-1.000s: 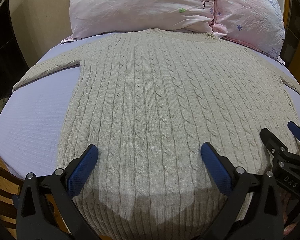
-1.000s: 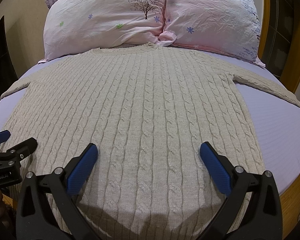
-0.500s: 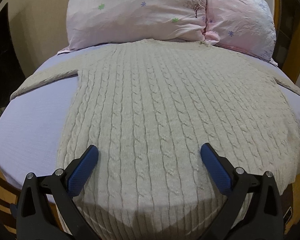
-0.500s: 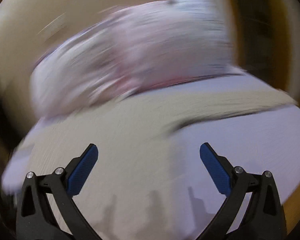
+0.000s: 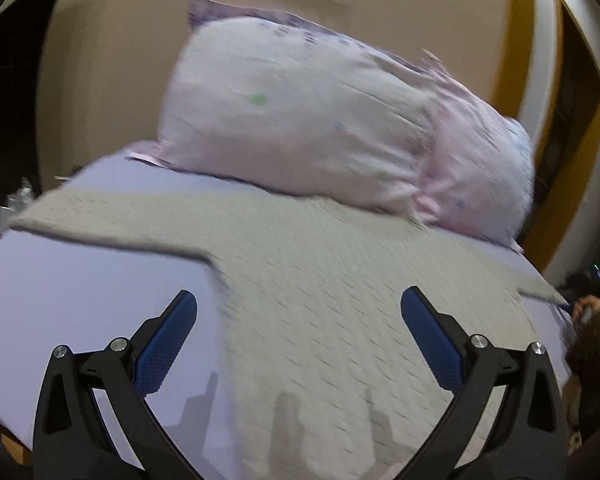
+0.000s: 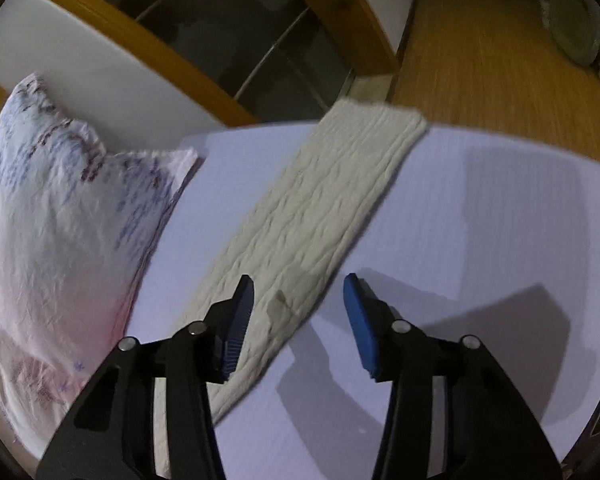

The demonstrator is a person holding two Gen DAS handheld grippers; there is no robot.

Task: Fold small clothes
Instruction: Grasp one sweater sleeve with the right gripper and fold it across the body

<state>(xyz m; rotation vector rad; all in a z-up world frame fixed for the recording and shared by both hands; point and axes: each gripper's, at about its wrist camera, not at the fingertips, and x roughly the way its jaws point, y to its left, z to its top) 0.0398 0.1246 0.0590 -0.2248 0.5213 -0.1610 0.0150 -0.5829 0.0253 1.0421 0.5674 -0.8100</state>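
Observation:
A beige cable-knit sweater (image 5: 320,280) lies flat on the lilac bed sheet (image 5: 80,300), neck toward the pillows. Its left sleeve (image 5: 100,220) stretches out to the left in the left wrist view. My left gripper (image 5: 298,336) is open and empty, above the sweater's left side near the armpit. In the right wrist view the sweater's right sleeve (image 6: 312,216) runs diagonally to the bed's edge. My right gripper (image 6: 298,308) is open, its jaws on either side of the sleeve just above it, holding nothing.
Two pink floral pillows (image 5: 320,120) lie at the head of the bed; one shows in the right wrist view (image 6: 60,220). A wooden bed frame (image 6: 148,52) and wood floor (image 6: 500,60) lie beyond the sheet's edge (image 6: 520,208).
Both grippers left the sweater's hem. The left one moved up toward the left armpit. The right one swung right to the right sleeve and narrowed its opening.

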